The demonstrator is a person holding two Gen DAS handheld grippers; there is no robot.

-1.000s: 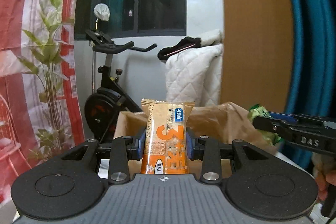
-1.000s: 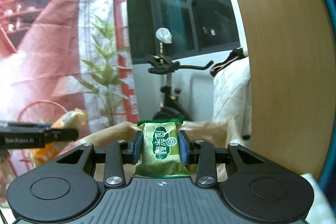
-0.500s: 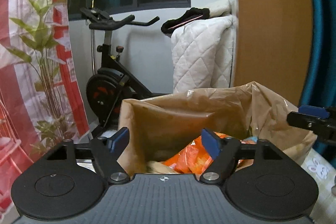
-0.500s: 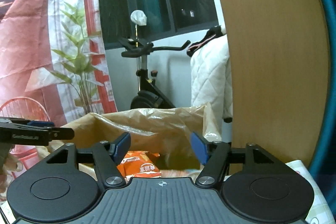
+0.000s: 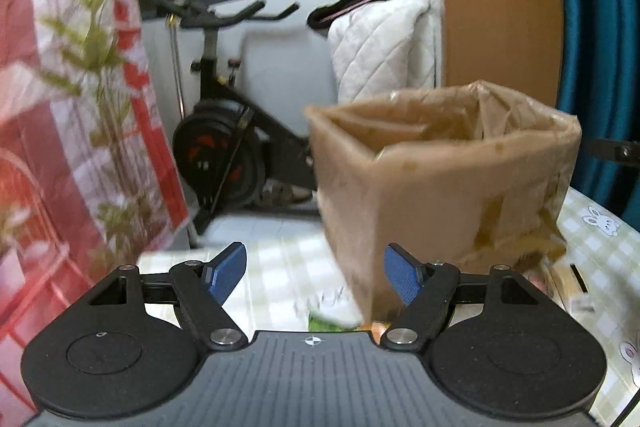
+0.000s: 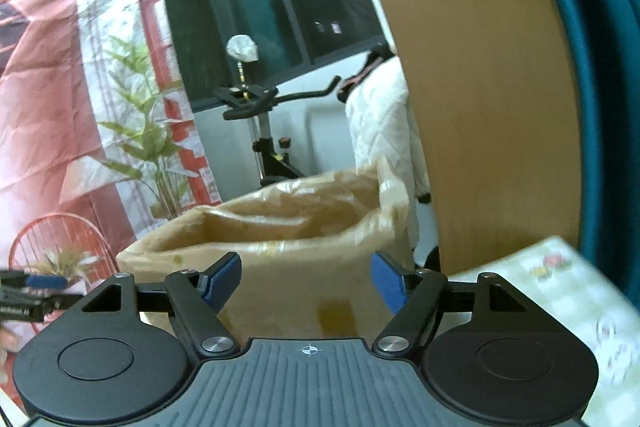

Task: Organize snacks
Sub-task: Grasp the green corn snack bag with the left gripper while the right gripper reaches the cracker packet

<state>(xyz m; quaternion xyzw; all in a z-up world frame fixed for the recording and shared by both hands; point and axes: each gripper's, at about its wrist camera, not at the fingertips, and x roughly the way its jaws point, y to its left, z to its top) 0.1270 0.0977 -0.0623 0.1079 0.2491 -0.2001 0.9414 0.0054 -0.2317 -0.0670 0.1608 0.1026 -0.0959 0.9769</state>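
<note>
A brown paper bag (image 5: 444, 187) stands open on the checked tablecloth (image 5: 280, 263); it also shows in the right wrist view (image 6: 296, 259). My left gripper (image 5: 316, 273) is open and empty, low in front of the bag's left corner. My right gripper (image 6: 306, 281) is open and empty, in front of the bag's near wall. The bag's contents are hidden from both views. A green snack packet (image 5: 328, 321) lies on the table just under the left gripper. The other gripper's tip shows at the right edge of the left view (image 5: 616, 149).
A wooden panel (image 6: 480, 107) and teal curtain (image 5: 592, 27) stand to the right. An exercise bike (image 5: 224, 147) and a red patterned cloth with a plant (image 5: 80, 107) are behind the table. More packets (image 5: 560, 279) lie by the bag's right foot.
Both grippers opened over the bag and let go of the orange bar and the green packet. Both then pulled back and dropped lower, so the bag's inside is no longer seen.
</note>
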